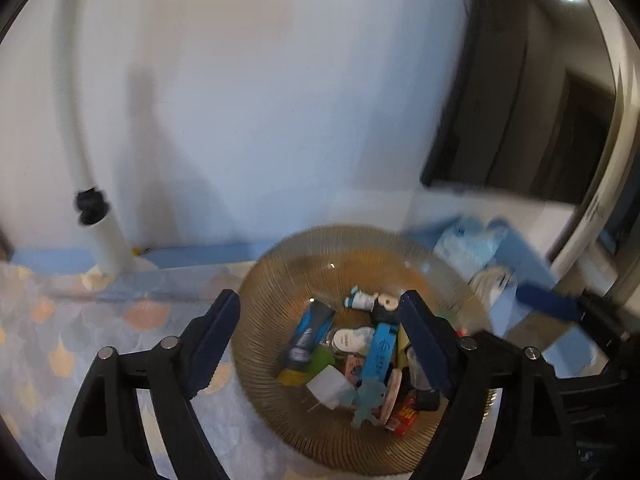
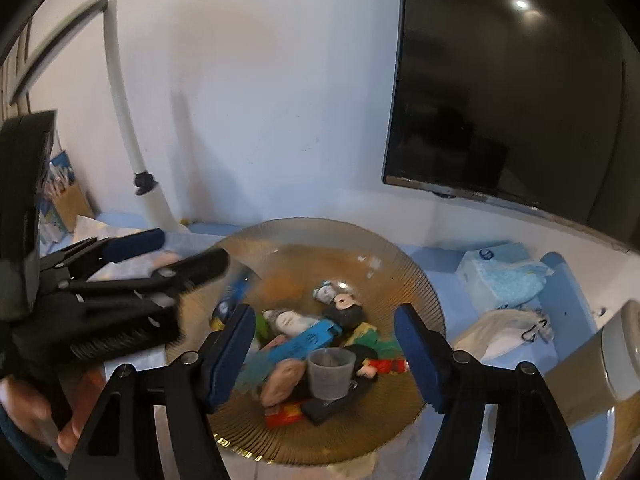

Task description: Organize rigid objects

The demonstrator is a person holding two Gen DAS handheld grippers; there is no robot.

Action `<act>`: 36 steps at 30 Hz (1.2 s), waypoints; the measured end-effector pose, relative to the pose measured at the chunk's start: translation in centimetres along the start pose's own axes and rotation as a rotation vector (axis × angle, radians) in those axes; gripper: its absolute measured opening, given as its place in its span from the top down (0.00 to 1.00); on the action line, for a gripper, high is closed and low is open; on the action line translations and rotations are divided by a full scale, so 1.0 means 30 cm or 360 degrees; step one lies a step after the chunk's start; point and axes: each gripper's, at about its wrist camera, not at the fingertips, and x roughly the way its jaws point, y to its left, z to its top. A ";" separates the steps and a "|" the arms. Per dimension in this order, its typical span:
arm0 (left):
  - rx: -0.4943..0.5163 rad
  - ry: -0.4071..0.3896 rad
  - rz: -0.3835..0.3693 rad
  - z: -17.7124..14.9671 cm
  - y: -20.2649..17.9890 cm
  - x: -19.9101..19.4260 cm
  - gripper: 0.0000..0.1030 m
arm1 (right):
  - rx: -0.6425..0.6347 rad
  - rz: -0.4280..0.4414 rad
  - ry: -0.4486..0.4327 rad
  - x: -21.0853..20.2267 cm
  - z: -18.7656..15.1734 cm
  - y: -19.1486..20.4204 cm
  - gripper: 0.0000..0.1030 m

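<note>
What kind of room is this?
Likely a home living room or bedroom: black wall-mounted flat-screen TV, blue tissue pack, and ribbed amber glass bowl of small household items on a patterned tablecloth.

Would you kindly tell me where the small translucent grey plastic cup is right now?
In the right wrist view, the small translucent grey plastic cup stands upright near the front of the ribbed amber glass bowl, among the clutter.

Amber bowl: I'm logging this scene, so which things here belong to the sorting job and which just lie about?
Job: amber bowl, blue strip, small grey cup, toothpaste tube.
Lying about: tissue pack, plastic bag, television.
</note>
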 end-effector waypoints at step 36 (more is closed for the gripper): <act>-0.0061 0.0035 0.0604 -0.631 0.487 -0.396 0.19 | 0.0039 0.0115 0.0068 0.031 -0.518 0.607 0.06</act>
